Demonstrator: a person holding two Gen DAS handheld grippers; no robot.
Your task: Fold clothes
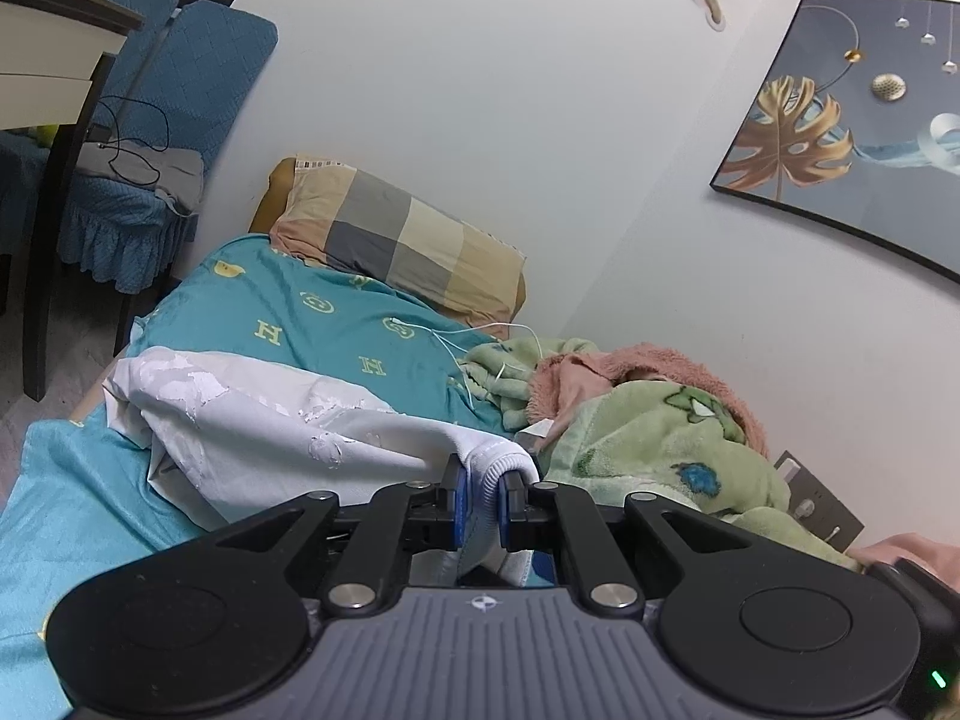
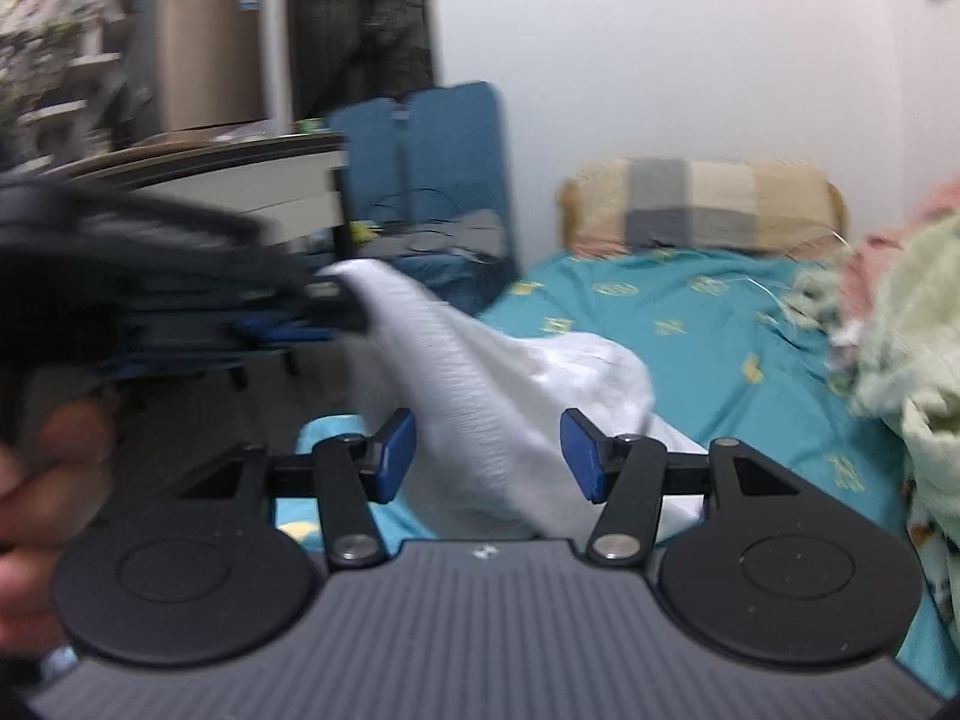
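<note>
**White garment pinched at its ribbed edge, ready for a second grip**

White, thin and limp, the soft cotton garment with a cracked, peeling print (image 1: 270, 420) lies bunched on the teal patterned bedsheet (image 1: 288, 312), its free end toward ten o'clock in the left wrist view. It looks light and should drape and slide rather than keep a crease. The left gripper (image 1: 483, 504) has its jaws pressed together on the ribbed hem, the sturdiest place to hold. In the blurred right wrist view the cloth rises toward ten o'clock to that grip, its long axis running from there down to five o'clock. The right gripper (image 2: 487, 456) has its jaws spread, cloth between them but not visibly squeezed; a matching edge or corner would likely suit it.
</note>
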